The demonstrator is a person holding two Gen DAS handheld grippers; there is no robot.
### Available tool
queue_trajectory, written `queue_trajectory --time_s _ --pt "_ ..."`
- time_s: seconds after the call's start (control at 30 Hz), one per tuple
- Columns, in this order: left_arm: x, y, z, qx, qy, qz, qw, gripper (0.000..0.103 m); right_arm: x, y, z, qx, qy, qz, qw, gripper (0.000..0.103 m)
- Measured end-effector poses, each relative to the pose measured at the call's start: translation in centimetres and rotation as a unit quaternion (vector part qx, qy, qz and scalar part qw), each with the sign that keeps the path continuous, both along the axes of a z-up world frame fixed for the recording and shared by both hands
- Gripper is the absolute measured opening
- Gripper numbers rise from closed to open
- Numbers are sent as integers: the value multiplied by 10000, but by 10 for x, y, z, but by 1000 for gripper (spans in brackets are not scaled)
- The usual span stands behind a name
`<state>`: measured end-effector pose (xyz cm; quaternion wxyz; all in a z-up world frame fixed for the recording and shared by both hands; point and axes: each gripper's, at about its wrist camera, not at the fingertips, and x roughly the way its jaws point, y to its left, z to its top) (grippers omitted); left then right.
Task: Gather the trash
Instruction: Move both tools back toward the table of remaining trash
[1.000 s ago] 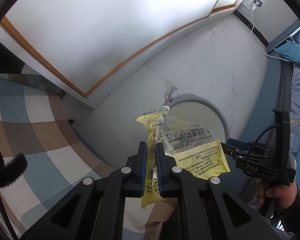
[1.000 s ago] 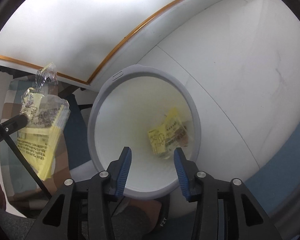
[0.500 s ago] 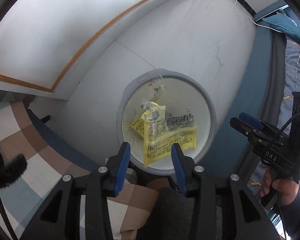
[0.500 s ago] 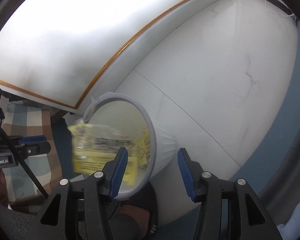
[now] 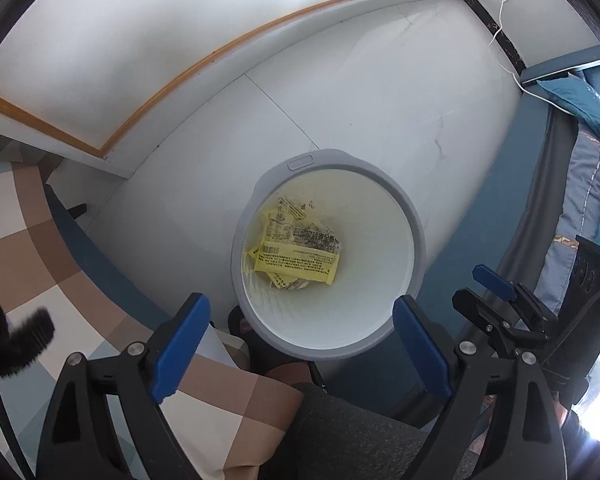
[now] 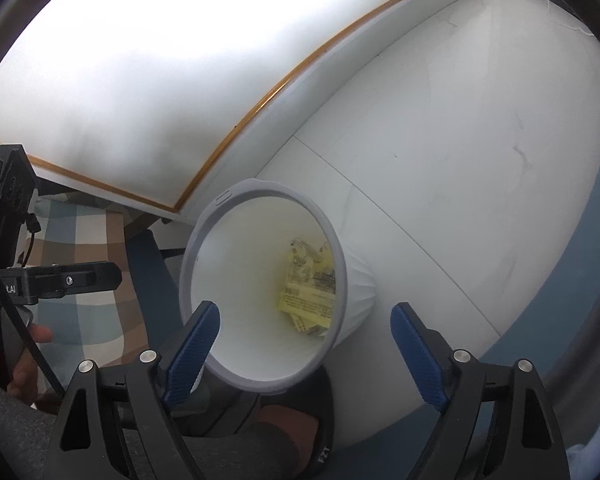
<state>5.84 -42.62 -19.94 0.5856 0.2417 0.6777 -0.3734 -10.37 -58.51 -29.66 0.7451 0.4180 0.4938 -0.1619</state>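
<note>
A white trash bin with a grey rim (image 5: 380, 178) stands on the white floor. Yellow plastic wrappers (image 5: 298, 254) lie at its bottom. My left gripper (image 5: 300, 344) is open and empty, held above the bin's near rim. The right gripper also shows at the right edge of the left wrist view (image 5: 500, 292). In the right wrist view the bin's rim (image 6: 260, 194) is seen from the side, with the wrappers (image 6: 310, 288) inside. My right gripper (image 6: 306, 344) is open and empty above the bin's near edge. The left gripper's body (image 6: 52, 278) shows at the left.
A checked brown and blue bedcover (image 5: 28, 240) lies at the left. Another bed with blue bedding (image 5: 580, 184) is at the right. A white wall with a wooden skirting strip (image 5: 228, 50) runs behind the bin. A foot in a dark slipper (image 6: 292, 424) stands by the bin.
My left gripper opened and let go of the yellow wrapper, which fell to the bottom of the bin. Both grippers opened wider. The right gripper swung so the bin sits nearer its centre.
</note>
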Motion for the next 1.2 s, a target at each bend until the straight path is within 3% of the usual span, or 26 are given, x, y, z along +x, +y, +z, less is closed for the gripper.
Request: queue_trajectory --time_s 0.3,0.43,0.67,0.93,1.07,1.2 --pt "-4 15 29 -273 -610 184 9976 91 0 2 18 54 -225 63 9997 92" --pt "2 31 49 -483 -1082 452 9919 91 -2 6 40 -92 -429 96 9990 101" --pt "11 65 93 -952 -1706 936 9762 91 2 14 85 -464 -720 272 9960 103" --pt "16 127 149 -1633 -2240 1720 9453 91 13 31 161 -1122 -1287 366 9846 103" --pt "17 168 174 -1820 -2688 2039 9236 91 22 52 205 -1544 -1563 458 9745 103" --pt "19 213 193 -2074 -2854 2315 9066 91 31 80 252 -1881 -1990 510 9604 103"
